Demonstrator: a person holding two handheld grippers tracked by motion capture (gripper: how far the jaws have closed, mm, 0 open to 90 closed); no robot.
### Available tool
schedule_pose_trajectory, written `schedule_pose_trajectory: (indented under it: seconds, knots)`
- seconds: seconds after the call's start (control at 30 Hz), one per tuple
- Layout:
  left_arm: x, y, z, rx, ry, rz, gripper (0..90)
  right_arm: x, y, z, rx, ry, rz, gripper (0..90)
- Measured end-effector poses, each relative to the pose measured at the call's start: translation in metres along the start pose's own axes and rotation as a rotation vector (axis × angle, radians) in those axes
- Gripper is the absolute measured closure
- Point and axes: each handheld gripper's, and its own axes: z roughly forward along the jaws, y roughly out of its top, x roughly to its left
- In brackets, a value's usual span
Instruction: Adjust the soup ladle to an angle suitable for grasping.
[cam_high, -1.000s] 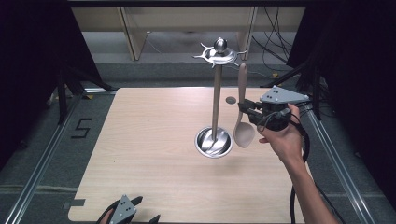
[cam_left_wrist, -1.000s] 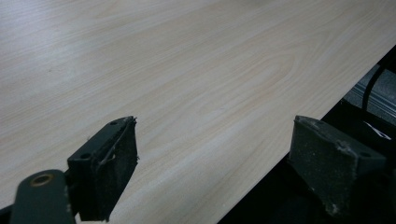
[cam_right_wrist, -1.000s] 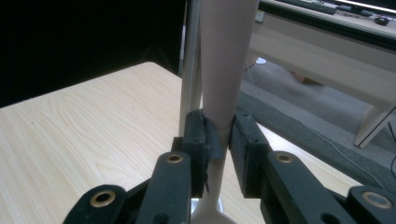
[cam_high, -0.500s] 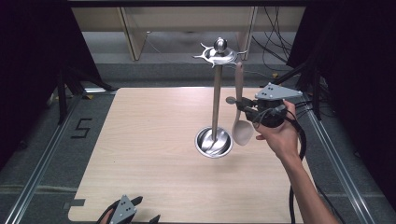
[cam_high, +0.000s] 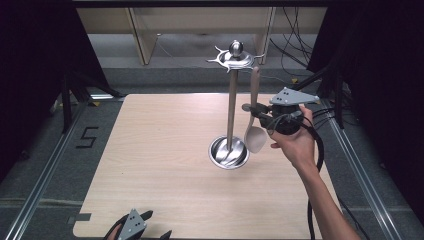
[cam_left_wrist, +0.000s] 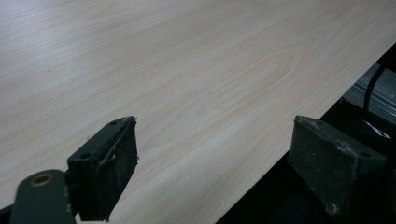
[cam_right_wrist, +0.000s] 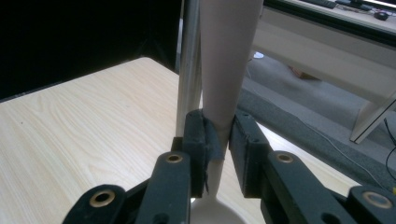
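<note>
Pale spoon (cam_high: 254, 116) hung upright just beside the pole of the metal stand (cam_high: 230, 111), bowl down, its handle top close under the stand's star-shaped crown. Could not tell whether the handle top was hooked on an arm of the crown or only near it. Smooth, matte, cream-coloured handle, widening upward in the right gripper view (cam_right_wrist: 225, 60); bowl cut off at the bottom edge there. Was pinched on the narrow part of the handle by the right gripper (cam_high: 260, 114), black padded jaws pressed on both sides (cam_right_wrist: 218, 144). Held by the person's right hand (cam_high: 295, 142), with a grey three-cornered plate on top and a cable trailing down along the forearm.

Shiny round dish base of the stand rested on the light wood-grain table (cam_high: 160, 150). Left gripper (cam_high: 137, 227) lay low at the near table edge, partly cut off by the frame; jaws spread wide with nothing between them, rough black pads visible (cam_left_wrist: 109, 168).
</note>
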Motion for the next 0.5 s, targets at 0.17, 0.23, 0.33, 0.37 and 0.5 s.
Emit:
schedule_pose_trajectory:
  seconds: [0.17, 0.23, 0.33, 0.37, 0.5]
  knots:
    - [-0.0008, -0.0002, 0.0009, -0.007, -0.002, -0.013, 14.9, 0.0023, -0.0005, 0.0019, -0.011, 0.004, 0.008, 76.9]
    - [0.0, 0.0, 0.0001, -0.001, -0.001, 0.0, 14.9, 0.003, -0.0005, 0.0016, -0.003, 0.019, 0.015, 76.7]
    - [-0.0003, -0.0002, 0.0003, -0.003, -0.002, -0.008, 14.9, 0.0033, -0.0012, 0.002, -0.009, 0.03, 0.013, 76.3]
    - [0.0001, -0.0001, 0.0001, 0.002, 0.0, 0.0, 14.9, 0.004, -0.0013, 0.002, -0.023, 0.018, 0.011, 75.5]
    - [-0.0001, -0.0001, 0.0, 0.0, 0.0, -0.001, 14.9, 0.0044, -0.0018, -0.0006, -0.028, 0.031, 0.014, 72.4]
